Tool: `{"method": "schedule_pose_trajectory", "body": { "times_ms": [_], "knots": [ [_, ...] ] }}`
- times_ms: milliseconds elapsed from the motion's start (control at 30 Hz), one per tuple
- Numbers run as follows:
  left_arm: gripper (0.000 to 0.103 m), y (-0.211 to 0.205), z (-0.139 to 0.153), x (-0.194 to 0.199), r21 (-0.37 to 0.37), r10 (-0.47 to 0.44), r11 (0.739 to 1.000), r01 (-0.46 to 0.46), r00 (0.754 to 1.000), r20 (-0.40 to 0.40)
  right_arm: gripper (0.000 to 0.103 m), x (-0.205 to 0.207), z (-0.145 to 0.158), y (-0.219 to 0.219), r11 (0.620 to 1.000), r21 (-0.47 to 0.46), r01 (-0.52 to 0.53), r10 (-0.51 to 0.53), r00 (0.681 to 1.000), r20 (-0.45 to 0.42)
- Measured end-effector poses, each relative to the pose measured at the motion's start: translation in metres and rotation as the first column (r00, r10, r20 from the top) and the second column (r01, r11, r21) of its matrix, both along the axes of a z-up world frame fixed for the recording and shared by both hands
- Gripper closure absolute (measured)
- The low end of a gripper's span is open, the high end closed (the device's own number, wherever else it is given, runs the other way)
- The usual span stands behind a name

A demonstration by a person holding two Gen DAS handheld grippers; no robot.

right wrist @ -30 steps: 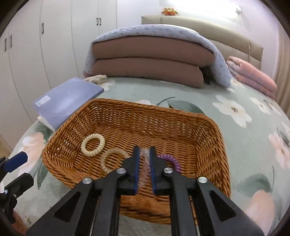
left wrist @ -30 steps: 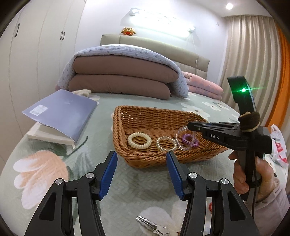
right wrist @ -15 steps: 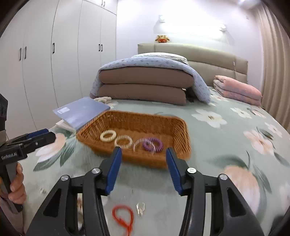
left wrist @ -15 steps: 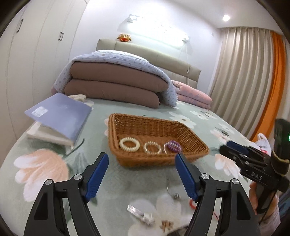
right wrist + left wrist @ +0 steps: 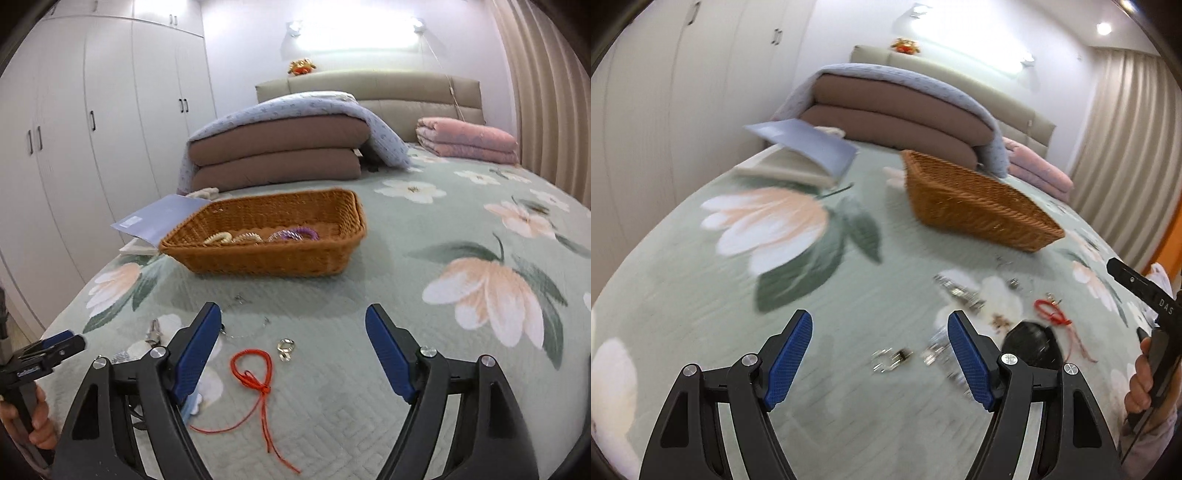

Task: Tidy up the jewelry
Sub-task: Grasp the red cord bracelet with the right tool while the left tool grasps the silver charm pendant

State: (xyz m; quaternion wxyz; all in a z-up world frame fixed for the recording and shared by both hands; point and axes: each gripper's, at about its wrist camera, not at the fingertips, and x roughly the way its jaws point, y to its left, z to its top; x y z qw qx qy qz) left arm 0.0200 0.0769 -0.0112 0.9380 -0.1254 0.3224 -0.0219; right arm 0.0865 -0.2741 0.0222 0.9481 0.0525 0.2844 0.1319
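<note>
Left gripper (image 5: 879,356) angled down, jaws wide, nothing between blue pads (image 5: 788,360). Right gripper (image 5: 291,349) angled down too, jaws just been opening, now spread wide, nothing gripped. Hand (image 5: 1141,384) wrapped round right gripper's handle, off left gripper's right side

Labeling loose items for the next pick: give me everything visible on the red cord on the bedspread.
The red cord is a thin bright orange-red string, tied near its middle into a small knot with a teardrop loop above it. Two loose tails trail toward the camera, one left, one right. It lies flat on the green floral bedspread, between the open right tongs without touching them. A small silver ring piece sits just beside the loop, apart from it.
</note>
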Motion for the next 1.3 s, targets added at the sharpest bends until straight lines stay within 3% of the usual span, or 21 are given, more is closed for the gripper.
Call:
{"method": "schedule_pose_trajectory", "body": {
  "times_ms": [100,233,500,667,767,1067,1133,1300],
  "knots": [
    [0.026,0.022,-0.009,-0.011,-0.055,0.016,0.998,-0.016,1.000,-0.016,0.017,0.004,-0.010,-0.002,1.000,-0.012,0.019,-0.020,0.999,-0.033],
    [0.026,0.028,-0.019,-0.013,-0.092,-0.090,0.992,0.085,0.995,-0.052,0.013,0.006,-0.018,0.005,0.999,-0.049,0.004,-0.007,0.999,-0.050],
    [0.032,-0.008,-0.021,-0.003,0.108,-0.144,0.982,0.155,0.984,-0.107,0.013,-0.002,-0.019,0.026,0.989,-0.141,-0.035,0.033,0.999,-0.012],
    [0.048,-0.019,-0.022,0.014,0.221,-0.126,0.962,0.158,0.980,-0.154,0.013,0.000,-0.022,0.029,0.987,-0.154,-0.053,0.049,0.998,-0.026],
    [0.061,-0.021,-0.021,0.019,0.235,-0.133,0.957,0.170,0.978,-0.163,0.013,0.002,-0.024,0.029,0.987,-0.149,-0.055,0.049,0.998,-0.038],
    [0.076,-0.029,-0.020,0.031,0.237,-0.159,0.951,0.199,0.971,-0.178,0.013,0.003,-0.027,0.029,0.988,-0.137,-0.073,0.067,0.997,-0.045],
    [0.082,-0.031,-0.021,0.029,0.240,-0.163,0.950,0.202,0.972,-0.171,0.030,0.004,-0.027,0.028,0.988,-0.117,-0.102,0.096,0.994,-0.058],
    [0.088,-0.035,-0.021,0.026,0.248,-0.162,0.949,0.197,0.974,-0.155,0.045,0.022,-0.039,0.015,0.995,-0.031,-0.090,0.084,0.983,-0.165]
  ]
}}
